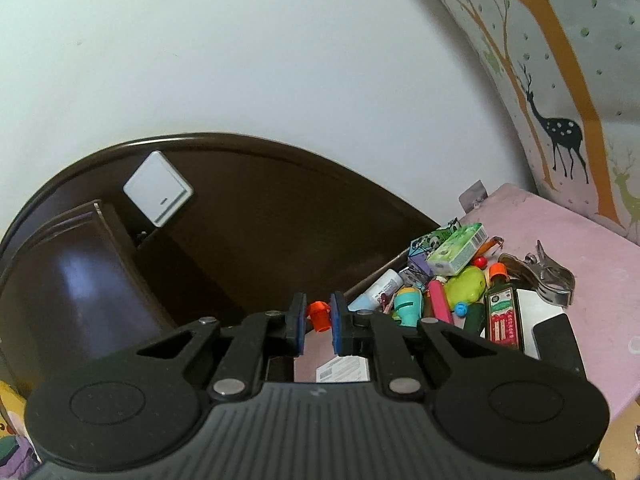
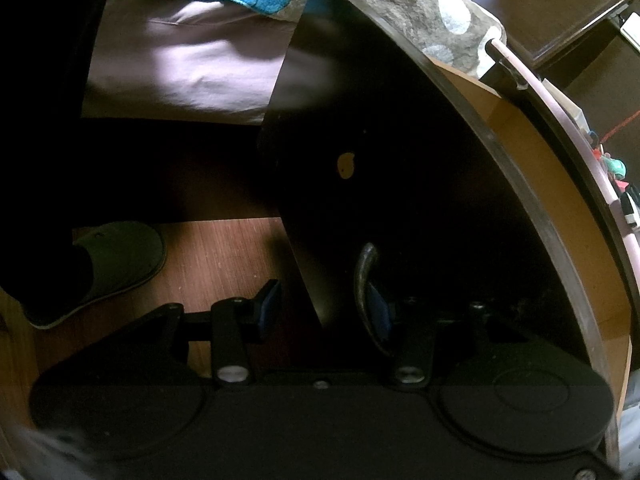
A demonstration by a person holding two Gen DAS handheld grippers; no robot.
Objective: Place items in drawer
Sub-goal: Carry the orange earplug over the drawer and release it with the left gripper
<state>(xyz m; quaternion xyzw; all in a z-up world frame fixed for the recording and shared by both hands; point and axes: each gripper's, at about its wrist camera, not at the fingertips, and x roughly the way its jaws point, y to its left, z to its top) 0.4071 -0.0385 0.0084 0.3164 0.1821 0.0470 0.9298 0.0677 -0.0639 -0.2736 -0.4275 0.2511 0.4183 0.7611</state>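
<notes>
In the left wrist view my left gripper [image 1: 318, 322] is shut on a small orange-capped item [image 1: 320, 316], held above the pink table top [image 1: 580, 248]. To its right lies a pile of items: a green tissue pack [image 1: 458, 249], a dark bottle with an orange cap [image 1: 503, 312], a metal clip [image 1: 548, 274]. In the right wrist view my right gripper [image 2: 324, 312] is open, its jaws either side of the dark drawer front [image 2: 380, 152]; the right finger [image 2: 380, 314] lies behind the curved metal handle [image 2: 364, 276]. The drawer is pulled out and its tan inside [image 2: 552, 184] shows.
A dark headboard [image 1: 260, 216] with a white switch [image 1: 158, 188] stands behind the table. A tree-and-deer wall sticker [image 1: 560, 128] is at the right. In the right wrist view a slippered foot [image 2: 116, 256] stands on the wood floor, with bedding [image 2: 192, 60] beyond.
</notes>
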